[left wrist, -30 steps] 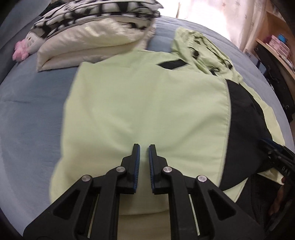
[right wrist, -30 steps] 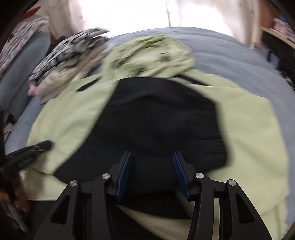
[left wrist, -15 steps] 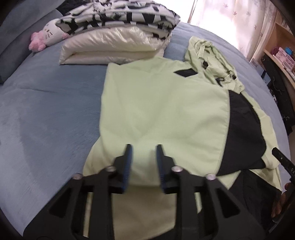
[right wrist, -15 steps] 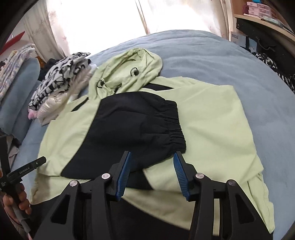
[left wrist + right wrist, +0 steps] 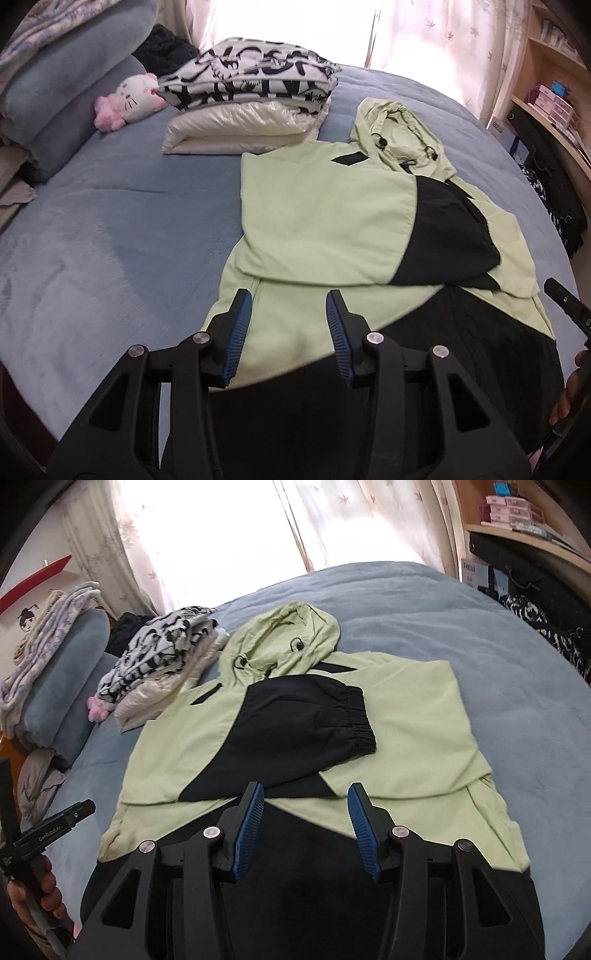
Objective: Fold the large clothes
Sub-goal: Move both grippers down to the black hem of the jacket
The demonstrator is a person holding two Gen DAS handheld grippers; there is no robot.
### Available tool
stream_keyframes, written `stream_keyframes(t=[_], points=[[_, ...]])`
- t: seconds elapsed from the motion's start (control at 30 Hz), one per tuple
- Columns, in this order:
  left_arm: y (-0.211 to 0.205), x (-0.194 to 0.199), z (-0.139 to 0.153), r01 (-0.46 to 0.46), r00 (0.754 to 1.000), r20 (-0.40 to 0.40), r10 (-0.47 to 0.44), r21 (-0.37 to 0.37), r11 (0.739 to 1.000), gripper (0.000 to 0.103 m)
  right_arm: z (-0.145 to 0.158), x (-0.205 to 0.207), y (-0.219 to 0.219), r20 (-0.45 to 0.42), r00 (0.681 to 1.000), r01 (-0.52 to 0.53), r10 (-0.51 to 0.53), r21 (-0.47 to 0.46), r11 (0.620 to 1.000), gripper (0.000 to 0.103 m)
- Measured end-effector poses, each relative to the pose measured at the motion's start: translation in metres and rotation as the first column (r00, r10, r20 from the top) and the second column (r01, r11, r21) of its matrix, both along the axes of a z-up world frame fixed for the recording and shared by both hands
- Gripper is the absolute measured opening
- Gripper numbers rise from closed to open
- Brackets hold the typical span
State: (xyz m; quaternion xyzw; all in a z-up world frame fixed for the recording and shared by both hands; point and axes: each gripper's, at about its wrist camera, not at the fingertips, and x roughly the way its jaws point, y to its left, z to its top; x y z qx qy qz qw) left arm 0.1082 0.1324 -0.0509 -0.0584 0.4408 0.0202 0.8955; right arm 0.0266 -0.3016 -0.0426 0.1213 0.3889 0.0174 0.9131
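Blue bed [image 5: 110,251] carries the work. Left gripper [image 5: 288,328], jaws just opened, and right gripper [image 5: 306,827] both hang released and empty above the hoodie [image 5: 417,738], which lies flat with sleeves folded inward, likely ready for the crosswise fold.

**Hooded jacket lies folded on the bed below parted right jaws**

The right gripper [image 5: 306,825] hangs above a pale green and black hooded jacket [image 5: 413,731], its blue pads [image 5: 248,827] apart with nothing between them. Both sleeves lie folded across the chest, black cuff [image 5: 354,716] uppermost. The blue bedspread [image 5: 480,627] also bears folded clothes [image 5: 162,657]. At far left, a hand [image 5: 33,897] grips what seems the left gripper [image 5: 51,827].
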Motion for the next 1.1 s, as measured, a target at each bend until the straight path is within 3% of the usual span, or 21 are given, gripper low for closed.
stream_keyframes(t=[0.17, 0.43, 0.73, 0.87, 1.1], points=[[-0.004, -0.041, 0.022, -0.014, 0.999, 0.035, 0.014, 0.016, 1.000, 0.038, 0.020, -0.046, 0.007, 0.038, 0.999, -0.025, 0.026, -0.028, 0.999, 0.049], [0.005, -0.089, 0.035, -0.029, 0.999, 0.016, 0.030, -0.052, 0.998, 0.038, 0.053, -0.122, 0.014, 0.117, 0.992, -0.043, 0.049, -0.054, 0.998, 0.055], [0.030, -0.141, 0.043, -0.003, 0.998, 0.057, 0.004, -0.011, 1.000, 0.038, 0.069, -0.175, 0.010, 0.134, 0.988, -0.069, 0.079, -0.084, 0.994, 0.060], [0.050, -0.160, 0.037, 0.021, 0.999, 0.044, -0.020, -0.036, 0.999, 0.038, 0.075, -0.200, -0.002, 0.146, 0.986, -0.070, 0.084, -0.104, 0.992, 0.069], [0.082, -0.183, -0.003, 0.076, 0.997, -0.023, -0.079, -0.098, 0.992, 0.045, 0.064, -0.231, -0.044, 0.106, 0.991, -0.067, 0.086, -0.166, 0.984, 0.070]])
